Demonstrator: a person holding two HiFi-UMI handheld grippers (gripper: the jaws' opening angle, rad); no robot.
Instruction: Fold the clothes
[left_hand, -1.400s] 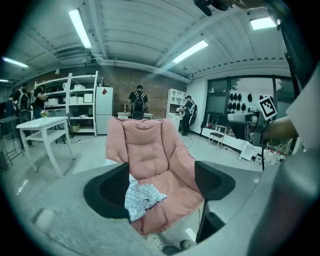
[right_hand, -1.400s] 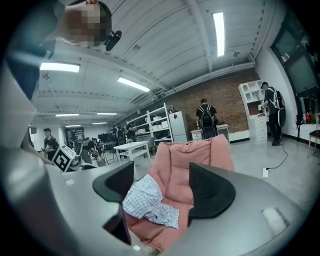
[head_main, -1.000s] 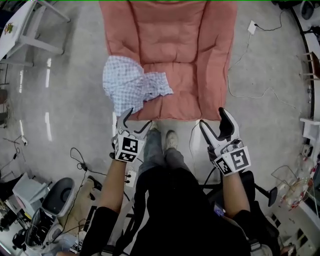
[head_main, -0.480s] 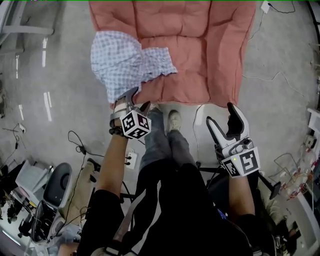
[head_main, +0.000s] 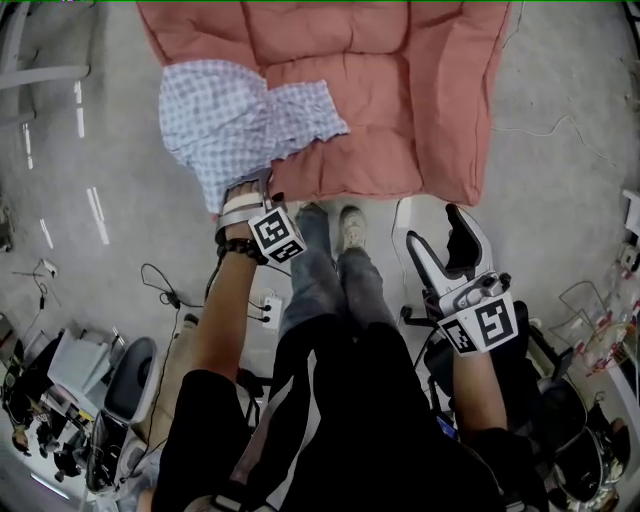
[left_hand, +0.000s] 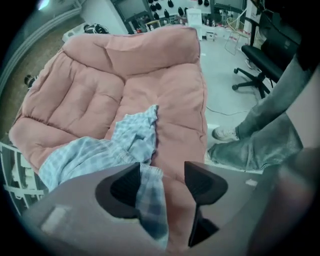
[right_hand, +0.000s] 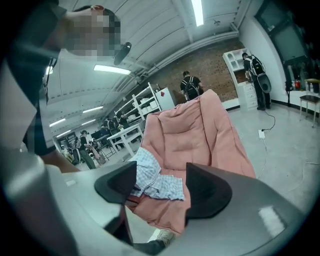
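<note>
A big pink cushion (head_main: 400, 80) lies spread on the floor (head_main: 560, 150), and the checked garment (head_main: 230, 125) lies crumpled on the cushion's near left part, with one side hanging out over the cushion's left edge. The left gripper (left_hand: 162, 169) points steeply down at the cushion's near left edge, where the garment's nearest fold ends. Its jaws stand partly apart and have just been closing. A hanging fold of the checked garment runs between them and lies against the left pad (left_hand: 125, 187), while bare pink cushion shows in the gap up to the other pad, so the cloth is between the jaws but not yet pinched. The right gripper (head_main: 435, 228) is held in the air off the cushion's near right corner, well clear of the garment and pointing gently downward toward the cushion. Its jaws are fairly wide apart and have just been closing a little, with nothing between them: in the right gripper view only the distant cushion and garment show through the gap. The person's shoes (head_main: 350, 225) stand on the floor just in front of the cushion's near edge, between the two grippers.
</note>
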